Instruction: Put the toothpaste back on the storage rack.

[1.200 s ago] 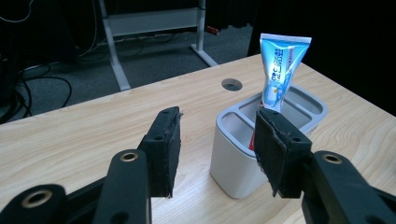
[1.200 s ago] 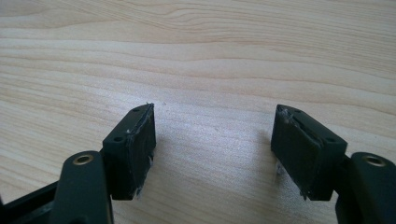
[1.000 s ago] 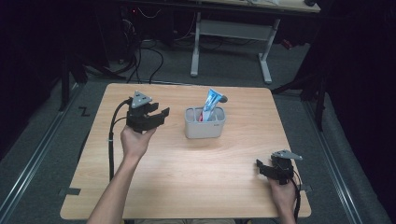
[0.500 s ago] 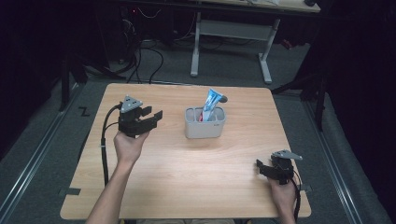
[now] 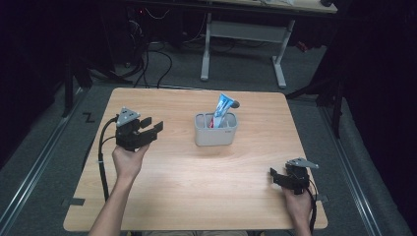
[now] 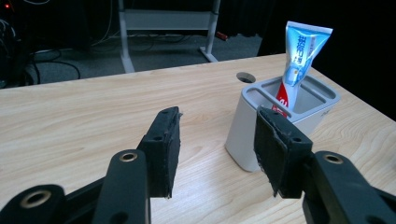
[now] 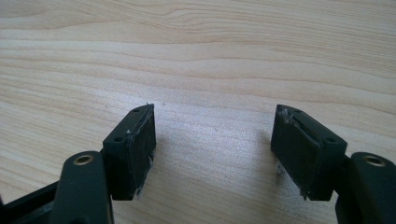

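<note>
A grey holder point(image 5: 216, 130) stands on the wooden table point(image 5: 206, 172) behind its middle, with a blue and white toothpaste tube point(image 5: 222, 110) upright in it. My left gripper point(image 5: 151, 127) hovers to the holder's left, jaws open and empty, pointing toward it. Its own view has the holder point(image 6: 280, 116) and the tube point(image 6: 299, 58) just beyond the right jaw, while the gripper point(image 6: 217, 126) holds nothing. My right gripper point(image 5: 275, 176) rests low near the table's front right corner, open and empty. In the right gripper view the gripper point(image 7: 215, 123) faces bare wood.
A round cable hole point(image 6: 245, 77) lies in the tabletop behind the holder. Beyond the far edge stands a white desk frame point(image 5: 246, 34) amid floor cables. The left gripper's cable point(image 5: 102, 162) trails along the forearm.
My left gripper has moved left and toward the front, away from the holder, still open. The right gripper has kept still.
</note>
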`<state>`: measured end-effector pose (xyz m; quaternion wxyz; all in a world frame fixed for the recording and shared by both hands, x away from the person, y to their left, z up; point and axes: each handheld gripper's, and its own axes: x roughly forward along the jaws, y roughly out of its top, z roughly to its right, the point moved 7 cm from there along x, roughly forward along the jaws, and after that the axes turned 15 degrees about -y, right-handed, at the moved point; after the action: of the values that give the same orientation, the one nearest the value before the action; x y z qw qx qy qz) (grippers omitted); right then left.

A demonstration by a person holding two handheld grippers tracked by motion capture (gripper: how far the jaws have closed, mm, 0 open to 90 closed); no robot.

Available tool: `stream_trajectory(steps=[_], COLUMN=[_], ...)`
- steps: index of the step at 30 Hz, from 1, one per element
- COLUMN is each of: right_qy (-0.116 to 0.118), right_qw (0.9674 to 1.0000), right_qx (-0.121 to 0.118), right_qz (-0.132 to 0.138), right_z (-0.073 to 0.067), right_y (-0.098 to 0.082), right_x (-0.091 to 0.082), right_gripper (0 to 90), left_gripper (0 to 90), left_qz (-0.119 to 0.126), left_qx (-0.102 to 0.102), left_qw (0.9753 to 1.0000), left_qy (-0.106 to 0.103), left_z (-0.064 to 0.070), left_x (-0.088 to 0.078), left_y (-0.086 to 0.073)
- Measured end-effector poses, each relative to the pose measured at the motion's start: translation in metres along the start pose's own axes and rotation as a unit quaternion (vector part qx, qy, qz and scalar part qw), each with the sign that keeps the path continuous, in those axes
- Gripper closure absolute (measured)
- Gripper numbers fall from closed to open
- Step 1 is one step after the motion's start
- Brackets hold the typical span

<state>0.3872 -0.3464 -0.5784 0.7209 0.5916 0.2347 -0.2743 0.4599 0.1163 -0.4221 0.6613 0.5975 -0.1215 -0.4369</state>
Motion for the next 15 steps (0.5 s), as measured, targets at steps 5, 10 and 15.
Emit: stream_trajectory(steps=[5,10,15], right_qy=[0.000,0.000,0.000], right_qw=[1.0000,1.0000,1.0000], right_qx=[0.000,0.000,0.000], right_qz=[-0.001,0.000,0.000], right_z=[0.000,0.000,0.000], right_y=[0.000,0.000,0.000], right_x=[0.000,0.000,0.000], right_gripper=[30.9,30.8,30.8], left_gripper=[51.1,51.0,50.9], left_qz=[0.000,0.001,0.002], left_qx=[-0.003,-0.007,-0.010], left_qw=[1.0000,0.9999,0.9998], left_qy=[0.004,0.010,0.014], left_z=[-0.003,-0.006,-0.009], left_x=[-0.005,-0.008,-0.012], left_y=[-0.007,-0.012,-0.017])
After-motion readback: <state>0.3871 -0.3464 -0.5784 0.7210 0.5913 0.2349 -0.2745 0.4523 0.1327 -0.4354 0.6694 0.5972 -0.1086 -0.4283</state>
